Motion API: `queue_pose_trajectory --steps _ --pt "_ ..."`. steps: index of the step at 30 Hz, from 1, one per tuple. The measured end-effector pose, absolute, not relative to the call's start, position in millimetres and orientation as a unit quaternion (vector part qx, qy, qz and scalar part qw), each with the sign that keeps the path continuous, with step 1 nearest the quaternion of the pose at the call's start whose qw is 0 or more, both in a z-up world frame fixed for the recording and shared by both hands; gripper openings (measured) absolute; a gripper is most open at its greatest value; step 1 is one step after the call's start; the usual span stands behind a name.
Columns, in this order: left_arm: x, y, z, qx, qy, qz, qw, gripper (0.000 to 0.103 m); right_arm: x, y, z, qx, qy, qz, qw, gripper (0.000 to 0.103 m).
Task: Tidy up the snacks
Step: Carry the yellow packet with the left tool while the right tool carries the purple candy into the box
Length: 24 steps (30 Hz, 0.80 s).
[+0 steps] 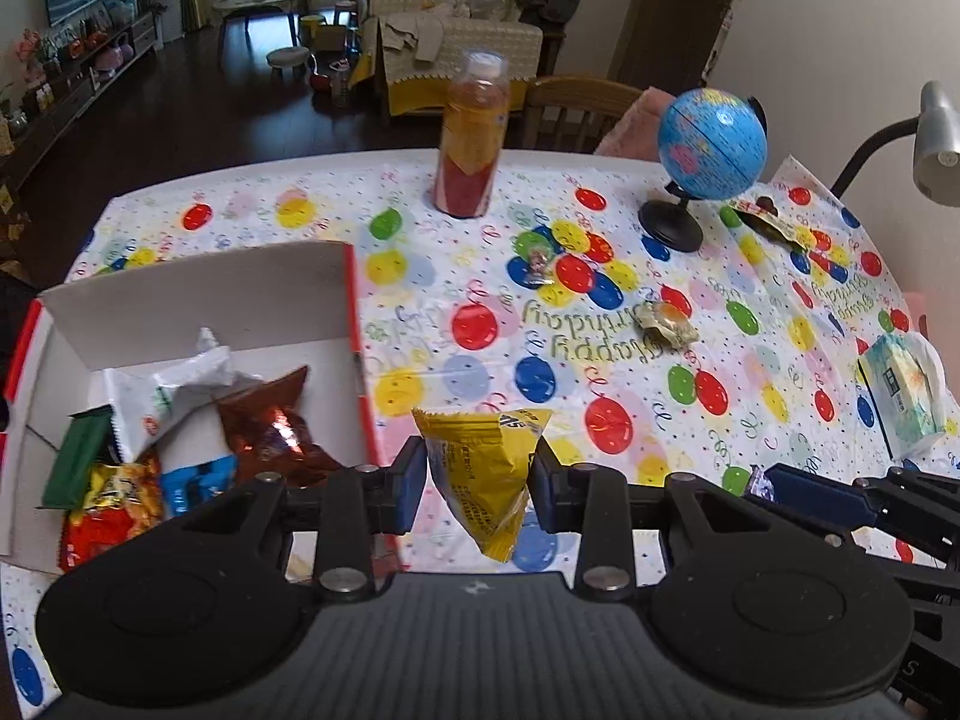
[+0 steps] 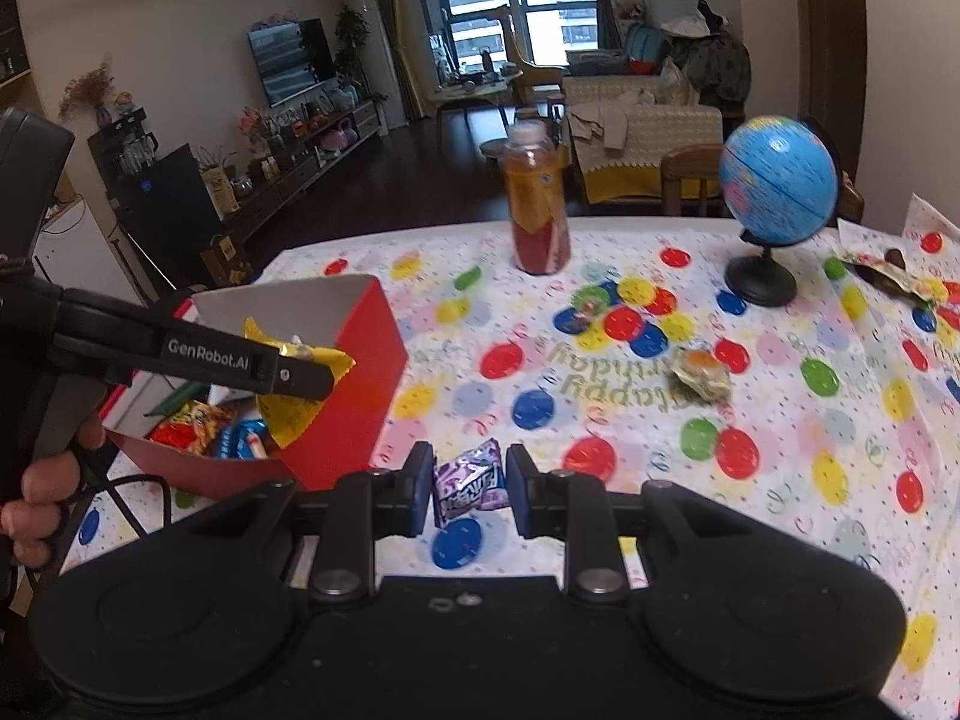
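Note:
My left gripper [image 1: 477, 480] is shut on a yellow snack packet [image 1: 489, 468] and holds it in the air just right of the red and white box [image 1: 198, 294]. Several wrapped snacks lie in that box, among them a brown foil packet [image 1: 270, 426]. From the right wrist view the left gripper [image 2: 300, 375] hangs over the box [image 2: 360, 384] with the yellow packet [image 2: 294, 384]. My right gripper [image 2: 470, 486] is shut on a purple candy packet [image 2: 471, 483], raised above the tablecloth. A crumpled wrapped snack [image 1: 669, 324] lies on the cloth near the middle. Another small wrapped candy [image 1: 537, 264] sits farther back.
A drink bottle [image 1: 471, 138] stands at the table's far edge, with a blue globe [image 1: 711, 144] to its right. More wrappers [image 1: 774, 225] lie behind the globe. A tissue pack [image 1: 903, 390] rests at the right edge beneath a desk lamp [image 1: 933, 150]. A hand [image 2: 42, 504] holds the left gripper's handle.

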State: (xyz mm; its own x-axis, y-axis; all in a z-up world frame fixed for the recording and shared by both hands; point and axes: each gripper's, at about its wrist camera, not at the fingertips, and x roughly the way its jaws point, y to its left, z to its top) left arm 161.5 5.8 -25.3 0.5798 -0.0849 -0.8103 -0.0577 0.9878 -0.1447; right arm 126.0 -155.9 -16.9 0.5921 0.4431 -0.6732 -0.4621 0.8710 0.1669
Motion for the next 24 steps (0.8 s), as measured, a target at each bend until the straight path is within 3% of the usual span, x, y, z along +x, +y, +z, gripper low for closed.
queue_pose_trajectory --steps 24 --pt "102 158 -18 -0.112 0.438 0.075 0.889 0.035 132 13 -7 -0.052 0.353 0.326 0.875 0.024"
